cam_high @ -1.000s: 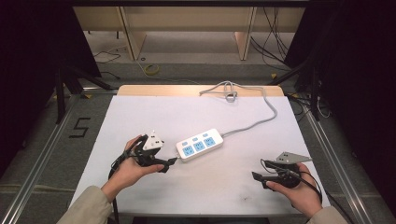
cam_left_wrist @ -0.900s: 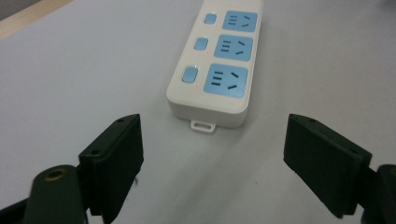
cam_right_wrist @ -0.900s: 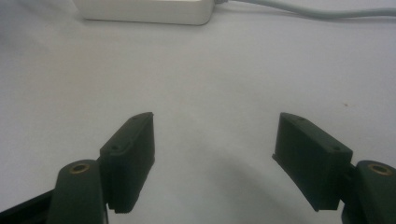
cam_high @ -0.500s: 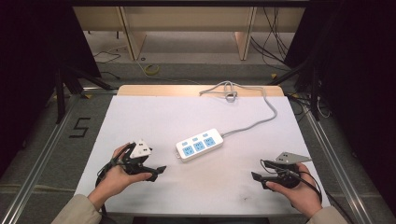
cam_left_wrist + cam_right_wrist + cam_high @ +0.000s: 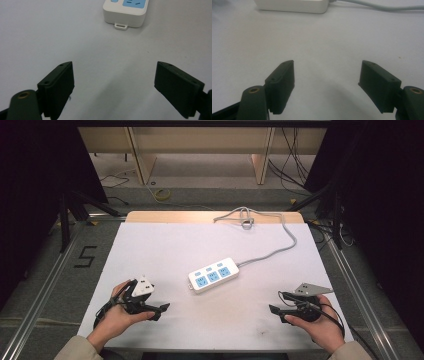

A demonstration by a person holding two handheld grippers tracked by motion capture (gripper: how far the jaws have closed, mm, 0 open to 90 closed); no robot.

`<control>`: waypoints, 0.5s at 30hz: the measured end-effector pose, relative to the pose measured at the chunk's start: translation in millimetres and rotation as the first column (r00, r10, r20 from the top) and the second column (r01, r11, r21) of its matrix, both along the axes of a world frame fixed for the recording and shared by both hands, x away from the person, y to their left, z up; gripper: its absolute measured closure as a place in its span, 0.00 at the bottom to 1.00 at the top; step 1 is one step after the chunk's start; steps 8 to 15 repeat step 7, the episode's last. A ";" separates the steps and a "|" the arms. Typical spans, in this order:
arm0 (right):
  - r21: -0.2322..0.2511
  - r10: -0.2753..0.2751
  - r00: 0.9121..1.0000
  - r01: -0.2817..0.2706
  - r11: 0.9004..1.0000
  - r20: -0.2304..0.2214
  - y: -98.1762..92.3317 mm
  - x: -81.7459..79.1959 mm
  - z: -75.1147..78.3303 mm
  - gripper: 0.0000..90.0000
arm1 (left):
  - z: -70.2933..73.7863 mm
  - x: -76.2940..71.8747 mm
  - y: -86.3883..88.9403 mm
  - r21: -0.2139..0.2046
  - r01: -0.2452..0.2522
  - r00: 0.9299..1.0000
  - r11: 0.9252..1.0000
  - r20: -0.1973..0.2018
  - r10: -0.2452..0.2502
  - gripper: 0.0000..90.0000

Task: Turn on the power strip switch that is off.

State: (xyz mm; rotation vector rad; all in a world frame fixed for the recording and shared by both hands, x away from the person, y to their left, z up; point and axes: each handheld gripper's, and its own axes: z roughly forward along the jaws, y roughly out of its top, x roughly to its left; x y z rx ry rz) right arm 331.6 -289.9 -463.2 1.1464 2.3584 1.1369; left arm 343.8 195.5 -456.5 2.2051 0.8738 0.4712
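Two tongs are in my hands, and both stand with their jaws spread wide and nothing between them. My left gripper (image 5: 159, 308) sits low over the white table (image 5: 165, 250), near me and off to the left of the power strip (image 5: 213, 275), well apart from it; its jaws have just been opening, with bare table between them. From the left gripper view, the near end of the strip (image 5: 125, 12) with its small hanging tab lies ahead of the pads. My right gripper (image 5: 273, 309) rests to the right of the strip and nearer me, pointing toward it. The strip's grey cable (image 5: 280, 247) runs from its right end to a coil at the far edge.
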 end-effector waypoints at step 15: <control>0.003 -0.002 1.000 0.002 1.000 0.003 -0.3 -0.1 0.6 0.32 | 1.3 -0.8 -3.6 0.003 0.004 1.000 1.000 -0.014 -0.004 0.17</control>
